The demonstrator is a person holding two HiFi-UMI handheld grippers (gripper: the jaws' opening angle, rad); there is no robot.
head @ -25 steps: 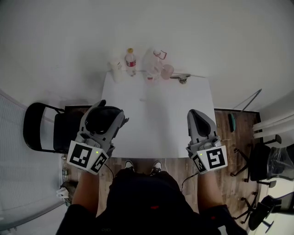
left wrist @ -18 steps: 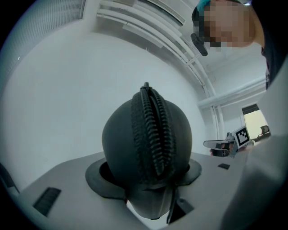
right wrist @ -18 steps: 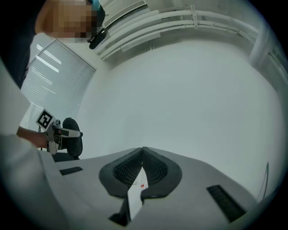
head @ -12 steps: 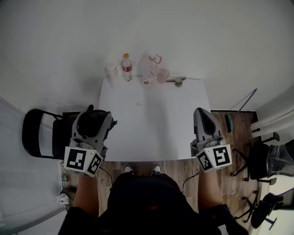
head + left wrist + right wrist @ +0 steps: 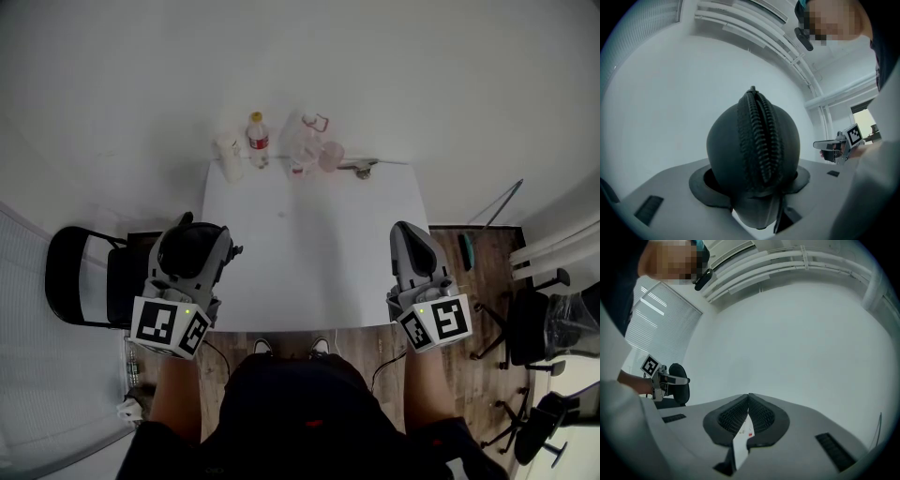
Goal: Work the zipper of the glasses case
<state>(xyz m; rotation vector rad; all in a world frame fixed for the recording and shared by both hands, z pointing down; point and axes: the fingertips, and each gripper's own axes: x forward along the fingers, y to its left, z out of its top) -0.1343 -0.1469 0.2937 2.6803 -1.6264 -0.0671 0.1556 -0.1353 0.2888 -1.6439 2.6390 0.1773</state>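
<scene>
Dark clothes (image 5: 300,412), two grey grippers
Left gripper (image 5: 197,230) and right gripper (image 5: 405,231) each carry a white cube (image 5: 173,325) with black square markers and a small green light; fingers (image 5: 764,417) have dark ribbed pads.

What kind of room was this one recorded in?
Probably an office or workroom: a white table against a plain white wall, a black chair beside it, and swivel office chairs on the wood floor.

glasses case (image 5: 726,150): dark grey, rounded, seen end-on | zipper (image 5: 757,136) runs up its middle | held in left gripper (image 5: 193,246), just off table (image 5: 309,262) left edge
</scene>
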